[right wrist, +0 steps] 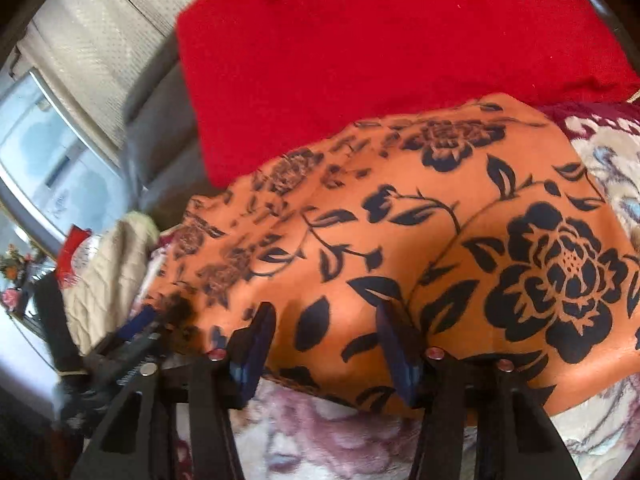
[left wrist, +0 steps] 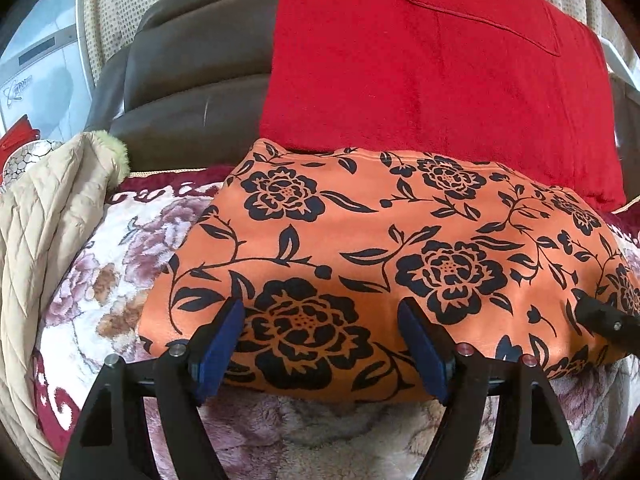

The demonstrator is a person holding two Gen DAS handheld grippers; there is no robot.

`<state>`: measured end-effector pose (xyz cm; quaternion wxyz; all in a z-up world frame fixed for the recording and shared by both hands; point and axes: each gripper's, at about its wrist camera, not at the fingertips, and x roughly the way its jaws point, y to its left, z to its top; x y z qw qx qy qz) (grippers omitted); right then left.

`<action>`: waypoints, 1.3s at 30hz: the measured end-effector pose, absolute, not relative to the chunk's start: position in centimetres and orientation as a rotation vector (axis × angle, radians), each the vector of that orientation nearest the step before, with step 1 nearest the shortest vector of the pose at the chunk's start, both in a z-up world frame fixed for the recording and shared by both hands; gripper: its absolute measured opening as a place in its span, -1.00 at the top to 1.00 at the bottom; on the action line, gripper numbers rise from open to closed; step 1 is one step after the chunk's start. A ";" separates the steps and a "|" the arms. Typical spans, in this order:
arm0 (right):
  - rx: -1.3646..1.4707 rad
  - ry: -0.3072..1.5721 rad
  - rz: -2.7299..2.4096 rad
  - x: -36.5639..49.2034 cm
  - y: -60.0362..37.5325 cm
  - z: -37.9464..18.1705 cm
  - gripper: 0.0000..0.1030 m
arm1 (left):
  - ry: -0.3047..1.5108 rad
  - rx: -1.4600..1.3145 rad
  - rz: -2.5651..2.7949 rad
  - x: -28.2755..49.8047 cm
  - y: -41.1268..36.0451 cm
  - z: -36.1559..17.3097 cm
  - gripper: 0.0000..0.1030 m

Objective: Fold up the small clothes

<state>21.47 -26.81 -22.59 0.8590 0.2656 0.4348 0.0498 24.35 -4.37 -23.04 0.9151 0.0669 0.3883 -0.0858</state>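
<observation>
An orange garment with a black flower print (left wrist: 384, 240) lies folded flat on a floral blanket (left wrist: 92, 288). My left gripper (left wrist: 320, 320) is open, its blue-padded fingers (left wrist: 222, 348) standing over the garment's near edge, holding nothing. My right gripper (right wrist: 324, 324) is open too, over the near edge of the same garment (right wrist: 420, 240) further right. Its black tip shows at the right of the left wrist view (left wrist: 600, 316). The left gripper shows blurred at the lower left of the right wrist view (right wrist: 132, 340).
A red cloth (left wrist: 432, 60) hangs over the dark sofa back (left wrist: 192, 80) just behind the garment. A beige quilted jacket (left wrist: 44, 232) lies at the left on the blanket. A window with a dotted curtain (right wrist: 88, 52) is behind.
</observation>
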 end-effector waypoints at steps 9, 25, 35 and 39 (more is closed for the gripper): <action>0.584 0.790 0.091 19.2 -28.8 -20.1 -0.03 | 0.792 0.132 -0.166 24.1 -3.8 -22.8 -0.54; 0.608 0.856 -0.158 17.9 -35.7 -21.5 -0.05 | 0.786 0.126 -0.136 24.3 -3.4 -22.8 -0.54; 0.650 0.866 -0.171 17.1 -37.1 -21.6 -0.06 | 0.782 0.129 -0.121 24.1 -3.0 -22.5 -0.54; 0.621 0.888 -0.165 17.2 -36.8 -21.8 -0.06 | 0.780 0.129 -0.109 24.0 -2.6 -22.3 -0.54</action>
